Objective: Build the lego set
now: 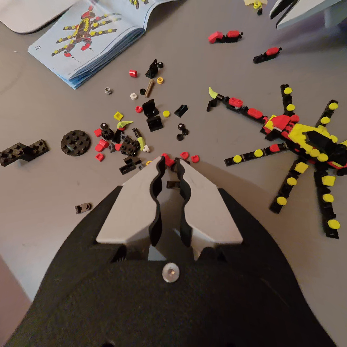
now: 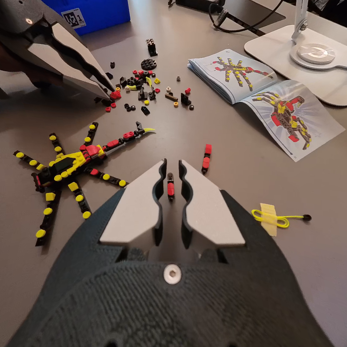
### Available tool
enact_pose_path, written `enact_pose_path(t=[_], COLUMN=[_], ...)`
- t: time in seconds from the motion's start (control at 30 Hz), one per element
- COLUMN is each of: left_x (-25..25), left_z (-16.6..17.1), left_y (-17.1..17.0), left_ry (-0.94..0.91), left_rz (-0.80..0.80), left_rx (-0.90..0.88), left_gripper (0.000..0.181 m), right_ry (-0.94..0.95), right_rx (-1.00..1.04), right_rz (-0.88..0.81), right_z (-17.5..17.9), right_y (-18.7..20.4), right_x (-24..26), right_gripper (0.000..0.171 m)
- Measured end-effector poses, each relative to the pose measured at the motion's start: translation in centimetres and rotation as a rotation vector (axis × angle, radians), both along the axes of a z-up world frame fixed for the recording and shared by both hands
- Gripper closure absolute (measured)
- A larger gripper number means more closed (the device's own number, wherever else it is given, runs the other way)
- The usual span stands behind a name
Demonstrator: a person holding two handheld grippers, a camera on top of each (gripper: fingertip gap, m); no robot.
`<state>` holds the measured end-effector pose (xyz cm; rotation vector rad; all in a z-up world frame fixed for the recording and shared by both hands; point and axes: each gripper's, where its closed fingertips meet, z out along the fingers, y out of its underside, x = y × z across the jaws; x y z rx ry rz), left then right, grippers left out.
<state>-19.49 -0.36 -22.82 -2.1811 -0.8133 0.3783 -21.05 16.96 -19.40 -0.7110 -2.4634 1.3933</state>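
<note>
Grey tabletop [image 2: 187, 131]: left tongs [image 1: 170, 161] grasp a red brick [image 1: 168, 160]; right tongs [image 2: 172, 162] released, bare room ahead.

Half-built scorpion [image 2: 71, 167], loose bricks [image 2: 142, 88] nearby

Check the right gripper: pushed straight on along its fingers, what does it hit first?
The right gripper is open, with a small black-and-red segment on the table in the gap between its fingers. Going on, it would likely straddle that rather than strike it. Beyond the tips the table looks free up to the loose pieces; depth is unclear.
</note>
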Motion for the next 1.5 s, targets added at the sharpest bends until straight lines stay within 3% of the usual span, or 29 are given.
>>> enact_pose_path(t=[0.5, 0.67, 0.77, 0.87, 1.0, 1.13, 1.33, 1.5], left_x=[-0.3, -0.1, 1.4, 2.8, 4.6, 4.9, 4.4, 4.8], left_z=[0.3, 4.3, 7.6, 8.5, 7.6, 6.4, 4.6, 3.8], left_y=[0.0, 1.4, 3.6, 5.4, 7.2, 7.8, 6.9, 7.3], left_ry=[0.022, -0.039, -0.215, -0.395, -0.504, -0.519, -0.422, -0.412], left_rz=[0.024, 0.044, 0.008, -0.032, -0.081, -0.077, -0.057, -0.078], left_rx=[0.003, 0.331, 0.672, 0.808, 0.769, 0.711, 0.576, 0.524], left_gripper=[0.181, 0.181, 0.181, 0.181, 0.181, 0.181, 0.181, 0.181], right_ry=[0.005, 0.037, 0.121, 0.272, 0.481, 0.526, 0.367, 0.207], right_rx=[-0.01, -0.067, -0.168, -0.156, 0.027, 0.185, 0.14, 0.189], right_rz=[0.007, 0.027, 0.113, 0.23, 0.316, 0.337, 0.234, 0.159], right_z=[0.3, 1.8, 4.7, 6.3, 5.6, 3.5, 2.7, 1.0], right_y=[-0.3, -1.2, -3.2, -5.1, -6.5, -6.7, -3.9, -0.6], right_x=[0.2, 0.7, 2.3, 4.7, 6.5, 6.4, 4.0, 2.5], right_gripper=[0.161, 0.161, 0.156, 0.15, 0.146, 0.147, 0.159, 0.158])
